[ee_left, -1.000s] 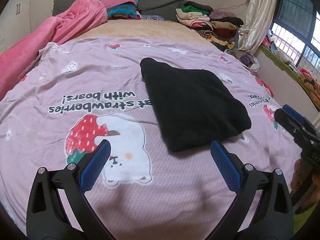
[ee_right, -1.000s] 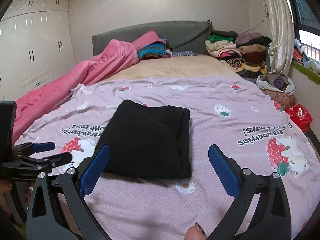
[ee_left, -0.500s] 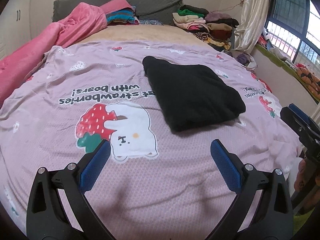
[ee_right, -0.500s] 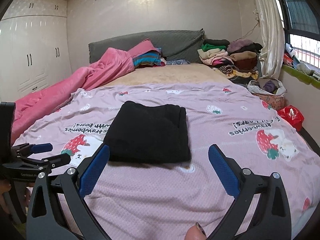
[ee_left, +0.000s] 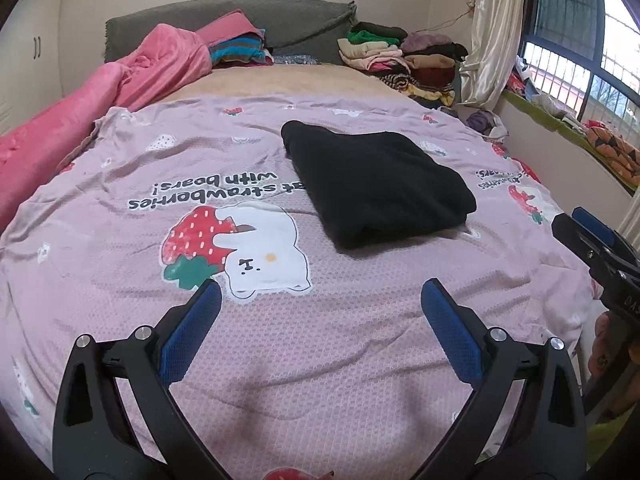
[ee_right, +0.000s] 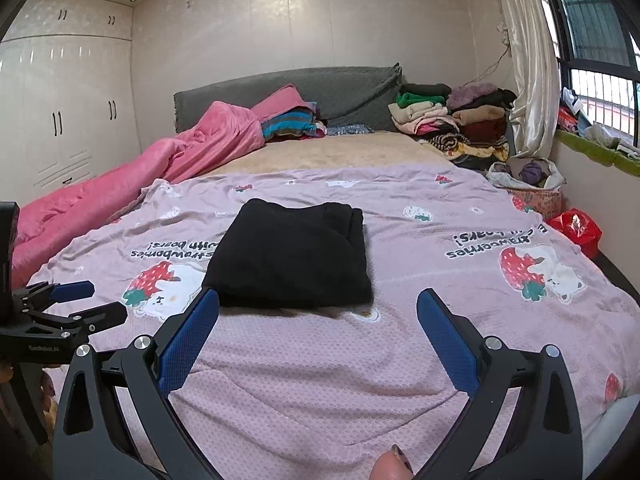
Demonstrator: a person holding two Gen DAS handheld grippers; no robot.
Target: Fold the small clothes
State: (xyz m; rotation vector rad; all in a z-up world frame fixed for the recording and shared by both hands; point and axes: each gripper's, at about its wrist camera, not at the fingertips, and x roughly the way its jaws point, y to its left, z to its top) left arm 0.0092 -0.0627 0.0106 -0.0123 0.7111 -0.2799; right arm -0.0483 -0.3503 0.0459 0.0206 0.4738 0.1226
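Bed [ee_left: 280, 360] under a pink strawberry-bear cover, folded black garment [ee_left: 376, 184] lay mid-cover — left hand-held gripper [ee_left: 320, 296] and right hand-held gripper [ee_right: 318, 300] both spread wide, empty, well short of it.

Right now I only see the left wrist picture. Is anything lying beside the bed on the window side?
Observer: Yes. The right wrist view shows a red plastic bag against the edge of the bed.
Operator: Can you see who is holding the right gripper?
Observer: Only a thumb tip, poking in at the bottom edge below the right gripper, whose jaws stand wide apart.
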